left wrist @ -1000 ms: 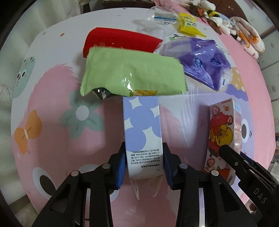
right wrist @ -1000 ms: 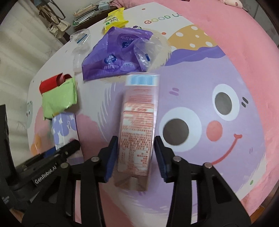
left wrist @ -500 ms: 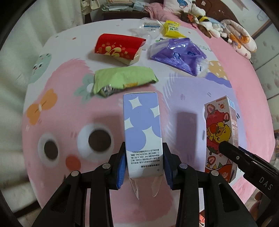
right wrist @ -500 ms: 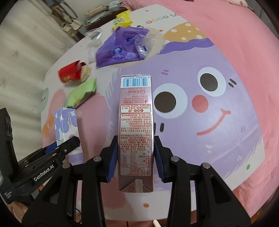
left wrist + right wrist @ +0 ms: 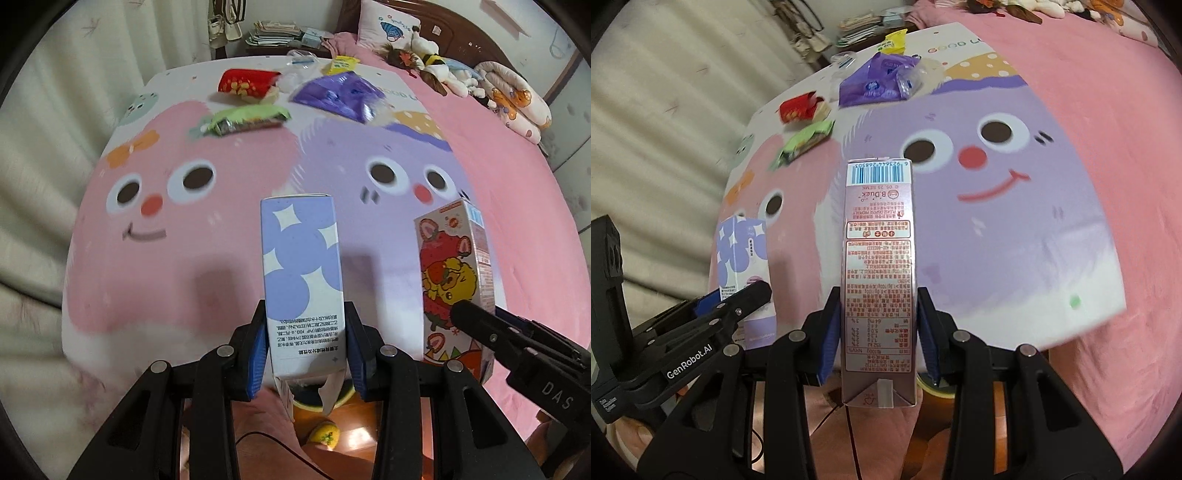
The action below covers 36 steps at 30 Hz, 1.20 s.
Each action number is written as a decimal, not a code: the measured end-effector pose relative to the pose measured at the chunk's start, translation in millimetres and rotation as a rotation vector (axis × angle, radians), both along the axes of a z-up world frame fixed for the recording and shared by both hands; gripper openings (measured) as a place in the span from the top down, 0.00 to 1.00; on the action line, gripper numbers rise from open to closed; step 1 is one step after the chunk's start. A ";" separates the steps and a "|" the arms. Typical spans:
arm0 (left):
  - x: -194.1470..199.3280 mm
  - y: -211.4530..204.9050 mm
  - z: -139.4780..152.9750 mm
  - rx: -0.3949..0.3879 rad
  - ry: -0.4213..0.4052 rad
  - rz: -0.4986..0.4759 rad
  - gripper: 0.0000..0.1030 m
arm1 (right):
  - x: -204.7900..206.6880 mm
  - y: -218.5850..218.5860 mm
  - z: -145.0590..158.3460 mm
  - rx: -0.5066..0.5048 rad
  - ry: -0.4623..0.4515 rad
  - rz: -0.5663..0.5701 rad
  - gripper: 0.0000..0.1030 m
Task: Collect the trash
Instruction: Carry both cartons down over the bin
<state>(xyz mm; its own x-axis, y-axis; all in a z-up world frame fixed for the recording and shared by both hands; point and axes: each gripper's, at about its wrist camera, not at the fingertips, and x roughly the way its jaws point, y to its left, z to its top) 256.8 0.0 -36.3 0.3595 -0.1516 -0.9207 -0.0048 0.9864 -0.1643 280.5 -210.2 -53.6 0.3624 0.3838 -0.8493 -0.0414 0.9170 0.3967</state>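
Observation:
My left gripper (image 5: 306,345) is shut on a white carton with blue-purple blobs (image 5: 301,269), held over the near edge of the bed. My right gripper (image 5: 877,332) is shut on a pink strawberry drink carton (image 5: 879,266), its barcode end pointing away. Each carton also shows in the other view: the pink carton (image 5: 456,280) at the right, the blue carton (image 5: 742,254) at the left. Far back on the bedspread lie a green wrapper (image 5: 245,118), a red packet (image 5: 245,83), a purple tissue pack (image 5: 338,94), a yellow wrapper (image 5: 343,64) and clear plastic (image 5: 301,59).
The pink and purple cartoon bedspread (image 5: 192,258) fills the middle. Plush toys and a pillow (image 5: 443,77) sit at the headboard, right. A nightstand with papers (image 5: 277,35) stands behind. Below the fingers I see floor, a cable and a round yellow-green rim (image 5: 314,404).
Both grippers have pulled back from the trash toward the bed's near edge and risen, each keeping its carton. The green wrapper and purple pack now lie far away.

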 end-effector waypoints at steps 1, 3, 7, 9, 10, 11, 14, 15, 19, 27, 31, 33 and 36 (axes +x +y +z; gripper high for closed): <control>-12.3 -6.1 -0.4 0.000 0.001 0.002 0.64 | -8.5 -3.8 -1.1 0.001 -0.003 0.009 0.66; -36.7 -21.2 -3.5 0.001 0.008 -0.004 0.64 | -31.0 -14.9 -3.9 0.005 -0.003 0.029 0.66; -75.0 -48.7 -13.6 0.021 0.041 -0.048 0.64 | -72.7 -35.5 -11.7 0.007 0.003 0.062 0.66; -91.0 -57.4 -19.6 0.036 0.048 -0.075 0.64 | -92.8 -41.9 -18.3 -0.003 0.007 0.085 0.66; -99.0 -61.7 -23.6 0.042 0.055 -0.089 0.64 | -102.7 -44.4 -22.6 -0.007 0.010 0.097 0.66; -105.0 -64.8 -27.9 0.044 0.064 -0.101 0.64 | -113.4 -47.2 -28.6 -0.010 0.017 0.104 0.66; -122.1 -74.3 -46.4 0.055 0.102 -0.136 0.64 | -136.7 -56.4 -50.8 0.005 0.061 0.090 0.66; -126.9 -76.5 -54.8 0.055 0.115 -0.147 0.64 | -140.9 -57.6 -58.8 0.013 0.078 0.080 0.66; -137.1 -84.1 -94.3 0.045 0.156 -0.185 0.64 | -159.2 -64.1 -101.7 0.026 0.155 0.038 0.66; -135.4 -92.5 -213.6 0.039 0.216 -0.175 0.64 | -170.2 -64.7 -231.2 -0.001 0.313 -0.036 0.66; -125.9 -93.8 -270.8 0.029 0.241 -0.175 0.64 | -167.4 -67.5 -292.5 -0.030 0.356 -0.063 0.66; -122.8 -96.0 -297.3 0.021 0.250 -0.183 0.64 | -165.2 -68.4 -317.3 -0.042 0.365 -0.068 0.66; -117.3 -97.0 -326.5 0.020 0.248 -0.193 0.64 | -161.6 -62.9 -348.2 -0.061 0.364 -0.059 0.66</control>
<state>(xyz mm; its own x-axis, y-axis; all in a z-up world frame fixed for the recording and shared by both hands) 139.6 -97.0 -362.8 0.0900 -0.1758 -0.9803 0.1451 0.9761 -0.1617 118.9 -273.1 -401.8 0.0526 0.3164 -0.9472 0.1459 0.9359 0.3207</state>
